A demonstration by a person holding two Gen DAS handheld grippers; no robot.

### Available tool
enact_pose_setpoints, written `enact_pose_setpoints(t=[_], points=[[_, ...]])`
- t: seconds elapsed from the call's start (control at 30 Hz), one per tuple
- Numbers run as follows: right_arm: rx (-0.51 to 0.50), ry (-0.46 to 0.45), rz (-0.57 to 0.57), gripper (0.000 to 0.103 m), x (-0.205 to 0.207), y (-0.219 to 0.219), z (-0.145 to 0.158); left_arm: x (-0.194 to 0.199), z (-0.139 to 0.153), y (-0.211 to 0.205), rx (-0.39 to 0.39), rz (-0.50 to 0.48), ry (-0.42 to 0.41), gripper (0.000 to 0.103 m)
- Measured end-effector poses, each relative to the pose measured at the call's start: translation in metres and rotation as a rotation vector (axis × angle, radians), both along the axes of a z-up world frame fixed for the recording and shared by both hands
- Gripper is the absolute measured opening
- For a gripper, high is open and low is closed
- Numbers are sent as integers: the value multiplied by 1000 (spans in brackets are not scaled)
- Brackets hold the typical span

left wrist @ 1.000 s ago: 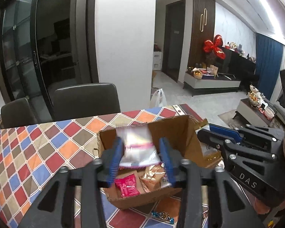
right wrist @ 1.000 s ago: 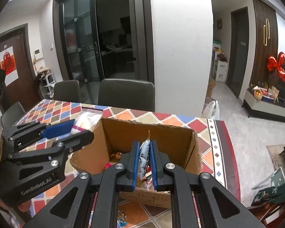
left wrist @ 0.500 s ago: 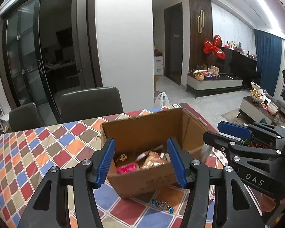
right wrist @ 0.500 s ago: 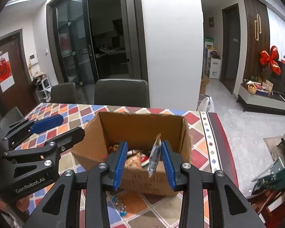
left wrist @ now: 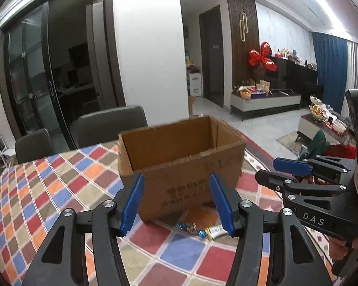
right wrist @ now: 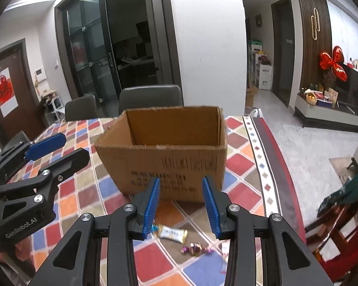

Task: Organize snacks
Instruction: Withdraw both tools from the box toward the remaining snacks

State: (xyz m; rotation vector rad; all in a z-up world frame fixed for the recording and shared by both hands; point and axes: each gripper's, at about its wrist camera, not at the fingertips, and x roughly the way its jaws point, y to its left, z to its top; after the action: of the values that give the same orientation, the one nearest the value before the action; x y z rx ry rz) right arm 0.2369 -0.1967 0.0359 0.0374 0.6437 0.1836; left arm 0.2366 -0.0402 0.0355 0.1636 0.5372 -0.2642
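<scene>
Snacks: a white-and-gold wrapped bar is lying on the counter just in front of the cardboard box; a purple-and-gold wrapped candy is sitting just beside the bar, a little further from the box.
Same snacks, left view: a blue-wrapped candy and the gold-ended bar are lying side by side just in front of the box.
Cardboard box: it is standing upright on the counter with its top open and dark print on its near wall; its inside floor is hidden behind that wall.
Right claw: its blue pads are standing apart with nothing between them; it is hovering in front of the box's near wall, above the bar and the candy, touching neither.
Left claw: its blue pads are spread wider, gripping nothing; it is hanging in front of the box's near wall, above the snacks.
Each claw in the other's view: the right one is showing to the right of the box in the left view, with fingers of the person's hand on its handle; the left one is showing to the left of the box in the right view.
Counter: it is wearing a cloth of coloured diamonds.
Chairs: two dark chairs are standing behind the box, at the counter's far edge.
</scene>
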Motion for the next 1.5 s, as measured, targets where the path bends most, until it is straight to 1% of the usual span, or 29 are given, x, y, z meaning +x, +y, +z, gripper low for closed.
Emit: enact_pose_setpoints(t=[0.17, 0.27, 0.33, 0.47, 0.67, 0.93, 1.2, 1.3, 1.5], points=[[-20, 51, 10, 38, -13, -2, -23, -10, -26, -9, 8, -38, 60, 56], [-16, 81, -2, 38, -20, -6, -38, -13, -43, -15, 31, -70, 83, 56], [-15, 105, -19, 38, -23, -9, -48, -15, -55, -20, 53, -95, 99, 56], [-7, 141, -58, 38, -31, -17, -68, -16, -73, -29, 66, -134, 137, 56], [-4, 204, -88, 38, -37, -32, -93, -14, -93, -49, 89, -225, 178, 56], [-20, 272, -109, 38, -34, -48, -114, 0, -120, -74, 130, -345, 258, 56], [-40, 297, -112, 38, -30, -53, -123, 18, -143, -97, 180, -441, 309, 56], [-39, 305, -116, 38, -28, -56, -125, 24, -151, -105, 208, -445, 313, 56], [-22, 327, -117, 38, -22, -63, -130, 35, -160, -116, 202, -440, 331, 56]])
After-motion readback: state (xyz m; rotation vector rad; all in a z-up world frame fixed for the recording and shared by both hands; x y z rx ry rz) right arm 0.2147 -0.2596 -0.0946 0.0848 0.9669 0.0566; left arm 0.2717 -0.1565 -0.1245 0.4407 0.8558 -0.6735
